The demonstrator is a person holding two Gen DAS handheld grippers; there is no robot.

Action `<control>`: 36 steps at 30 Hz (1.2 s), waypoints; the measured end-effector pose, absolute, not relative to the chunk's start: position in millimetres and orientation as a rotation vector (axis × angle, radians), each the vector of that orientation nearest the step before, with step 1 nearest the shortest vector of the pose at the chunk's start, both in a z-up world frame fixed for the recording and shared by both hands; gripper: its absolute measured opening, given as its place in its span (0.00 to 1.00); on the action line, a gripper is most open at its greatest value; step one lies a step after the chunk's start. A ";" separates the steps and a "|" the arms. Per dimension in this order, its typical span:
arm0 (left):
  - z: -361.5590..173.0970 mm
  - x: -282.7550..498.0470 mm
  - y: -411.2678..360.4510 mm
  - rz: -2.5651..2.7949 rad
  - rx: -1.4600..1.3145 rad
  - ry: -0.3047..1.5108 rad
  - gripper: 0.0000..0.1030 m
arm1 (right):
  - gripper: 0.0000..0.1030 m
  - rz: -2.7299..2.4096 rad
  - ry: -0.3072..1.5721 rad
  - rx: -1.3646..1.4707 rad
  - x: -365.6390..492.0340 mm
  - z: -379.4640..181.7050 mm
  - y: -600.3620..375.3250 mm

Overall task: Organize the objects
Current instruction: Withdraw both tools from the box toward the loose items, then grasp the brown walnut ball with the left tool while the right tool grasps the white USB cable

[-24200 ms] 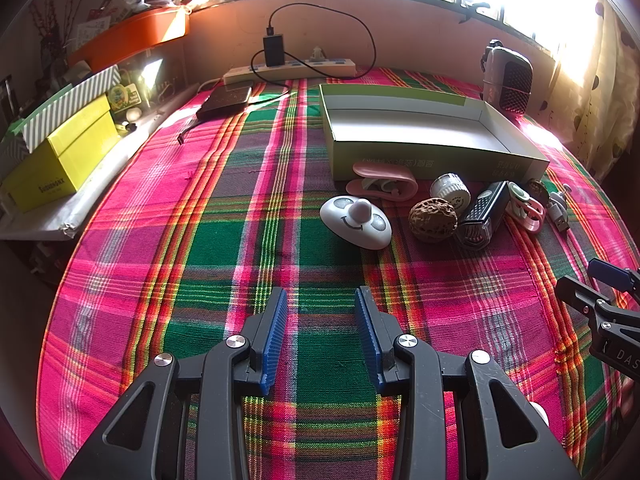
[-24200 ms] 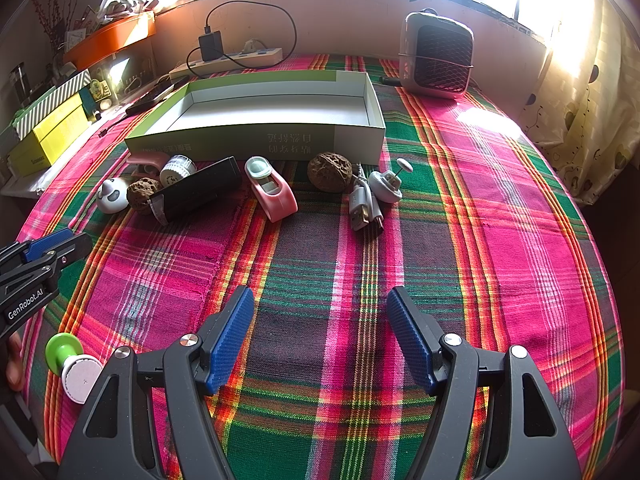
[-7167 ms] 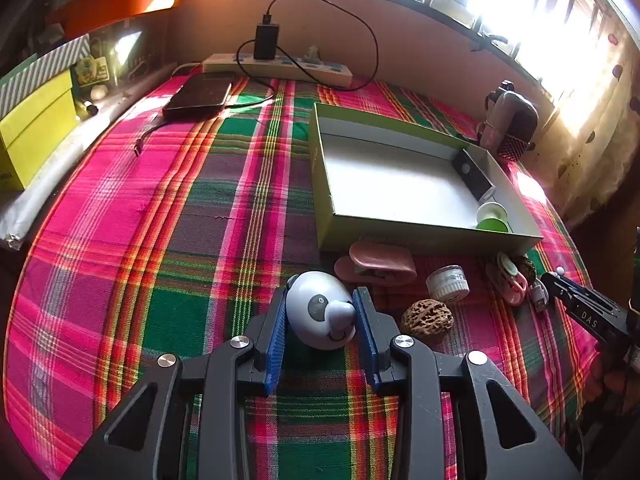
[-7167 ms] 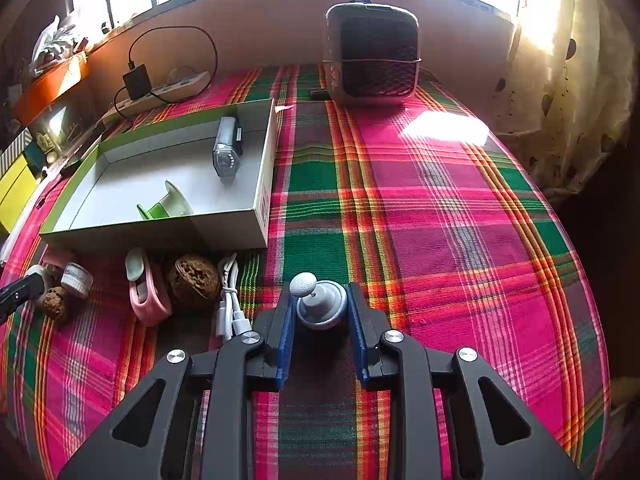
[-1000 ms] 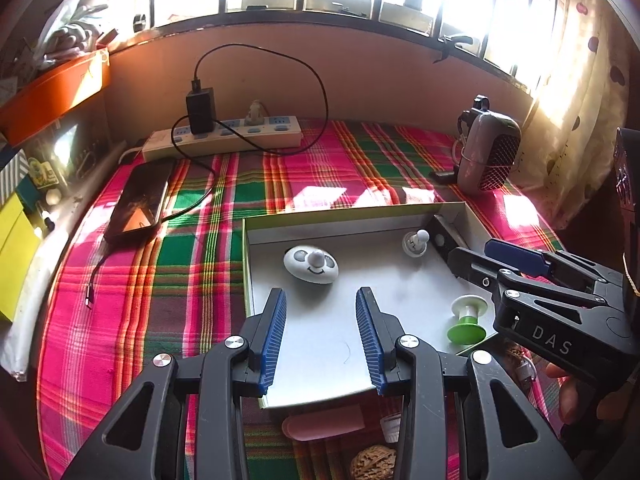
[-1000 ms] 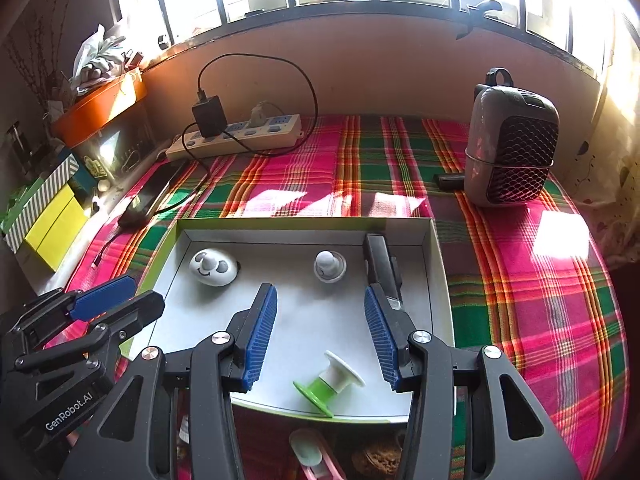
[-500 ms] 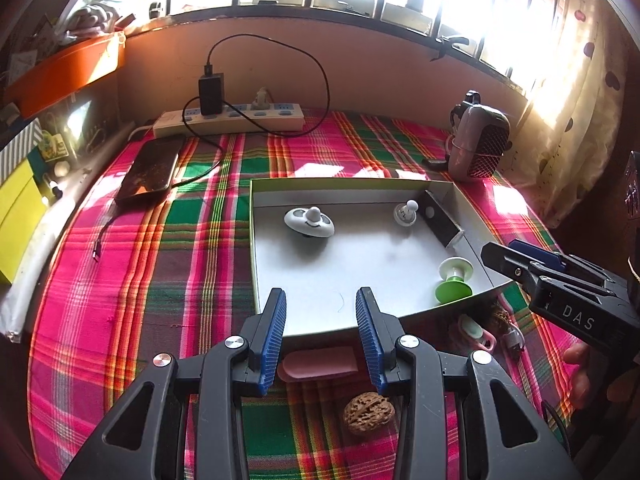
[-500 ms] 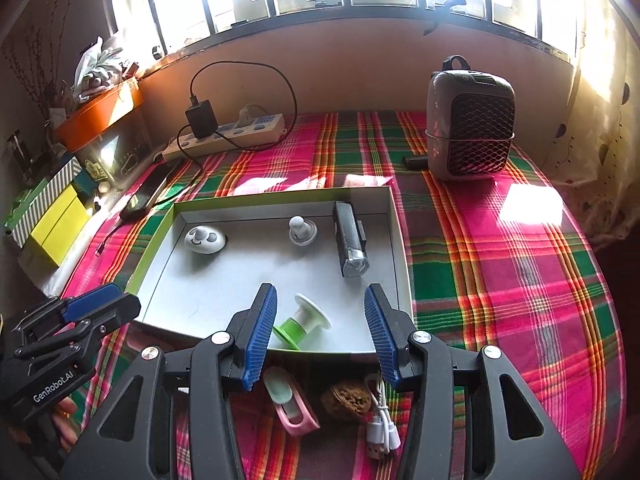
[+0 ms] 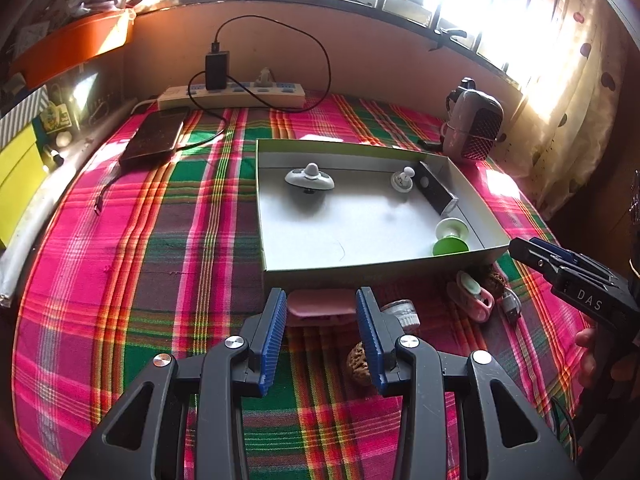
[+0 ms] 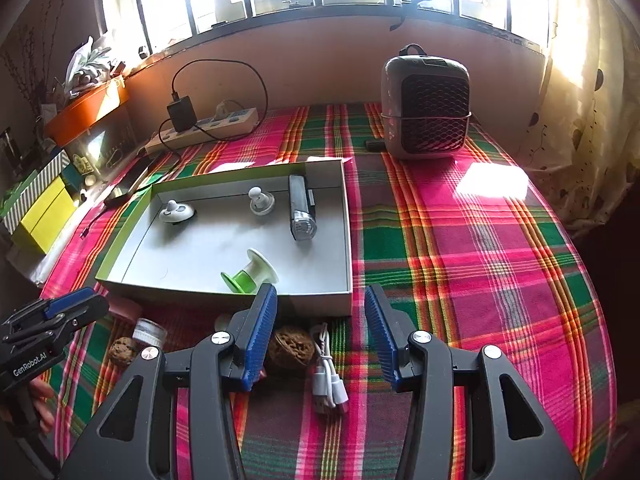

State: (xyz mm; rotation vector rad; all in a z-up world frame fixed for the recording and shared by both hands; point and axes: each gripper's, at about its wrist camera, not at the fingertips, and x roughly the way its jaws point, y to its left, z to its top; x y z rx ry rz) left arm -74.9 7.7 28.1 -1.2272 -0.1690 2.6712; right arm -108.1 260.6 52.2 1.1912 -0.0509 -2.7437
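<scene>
We hover our left gripper point(image 9: 320, 332), jaws apart and empty, just short of the pink case point(image 9: 320, 304) lying against the box point(image 9: 360, 276) front wall, its long axis crosswise to our fingers. Our right gripper point(image 10: 320, 336), also spread and empty, sits over the walnut point(image 10: 291, 347), probably next.

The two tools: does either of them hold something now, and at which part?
Nothing is held. The left tool and the right tool are both open and empty above the things in front of the box.
</scene>
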 end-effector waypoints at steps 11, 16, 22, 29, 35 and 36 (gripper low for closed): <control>21.4 -60.6 1.5 2.633 -1.228 -0.207 0.33 | 0.46 -2.748 -0.028 1.246 -88.3 36.1 277.7; 18.2 -54.7 2.8 2.606 -1.225 -0.214 0.33 | 0.46 -2.731 -0.027 1.266 -84.4 30.1 276.7; 14.0 -53.9 6.0 2.590 -1.244 -0.212 0.34 | 0.46 -2.693 0.015 1.298 -85.1 19.3 267.9; 14.7 -51.5 9.8 2.575 -1.234 -0.203 0.34 | 0.46 -2.675 0.058 1.328 -89.7 12.8 261.8; 13.9 -51.1 16.8 2.532 -1.228 -0.200 0.36 | 0.46 -2.681 0.133 1.337 -91.3 11.7 258.4; 13.5 -51.3 17.9 2.528 -1.230 -0.198 0.37 | 0.46 -2.682 0.125 1.338 -91.6 11.5 259.5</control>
